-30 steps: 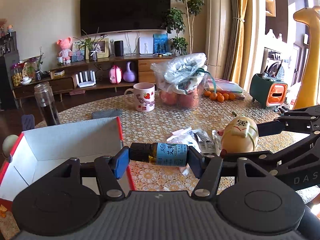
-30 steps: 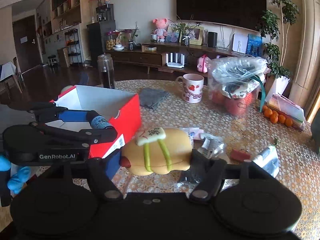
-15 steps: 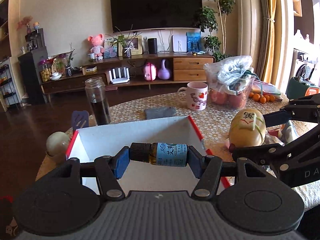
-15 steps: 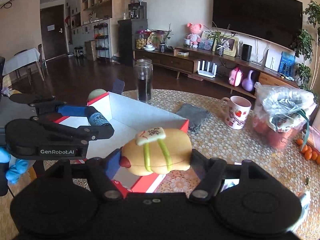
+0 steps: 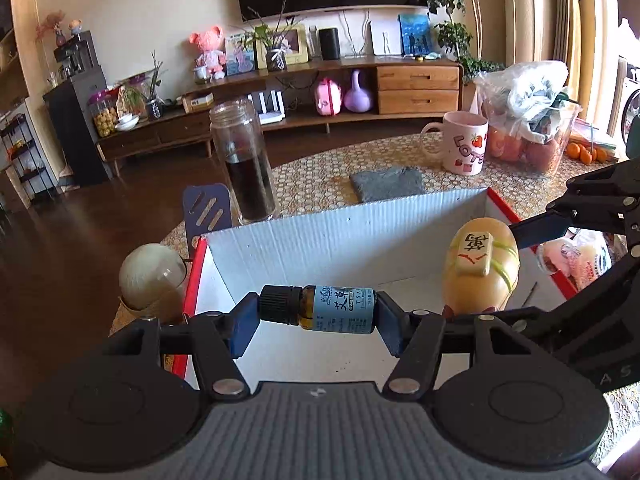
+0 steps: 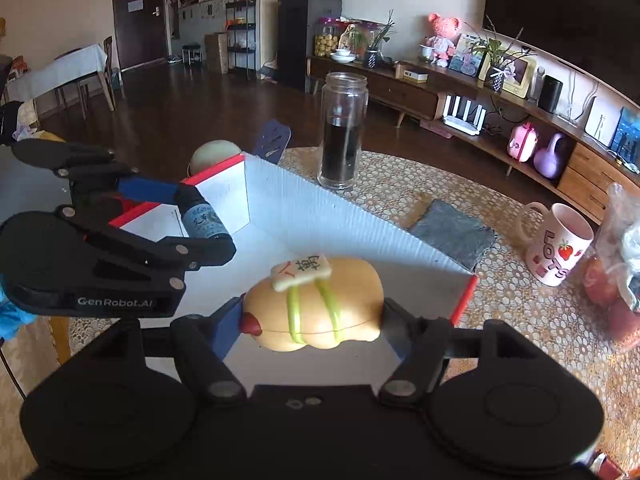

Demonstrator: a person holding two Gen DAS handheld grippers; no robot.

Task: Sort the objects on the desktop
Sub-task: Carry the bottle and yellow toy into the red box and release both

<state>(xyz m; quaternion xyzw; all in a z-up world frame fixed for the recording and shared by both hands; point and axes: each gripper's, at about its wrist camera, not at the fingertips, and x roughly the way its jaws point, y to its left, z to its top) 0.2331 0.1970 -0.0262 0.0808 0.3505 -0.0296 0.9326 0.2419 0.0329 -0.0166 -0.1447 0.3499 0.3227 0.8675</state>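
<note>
My left gripper [image 5: 316, 314] is shut on a small amber bottle [image 5: 320, 309] with a black cap and blue label, held sideways over the left part of a white box with red edges [image 5: 344, 236]. My right gripper [image 6: 314, 316] is shut on a yellow squishy toy [image 6: 316, 306] with green bands and a mahjong tile on top, above the same box [image 6: 352, 220]. In the left wrist view the toy [image 5: 482, 268] hangs at the right over the box. In the right wrist view the left gripper [image 6: 200, 220] with the bottle [image 6: 204, 220] is at the left.
Beside the box stand a glass jar of dark liquid [image 5: 244, 160], a pale round object [image 5: 152, 276], a grey cloth [image 5: 386, 184], a strawberry mug [image 5: 464, 142] and a bag of fruit [image 5: 532, 124]. Wrapped snacks [image 5: 576, 256] lie to the right on the patterned tablecloth.
Both grippers moved left from the cluttered middle of the table to above the box, each keeping its object. The box now fills the view beneath them.
</note>
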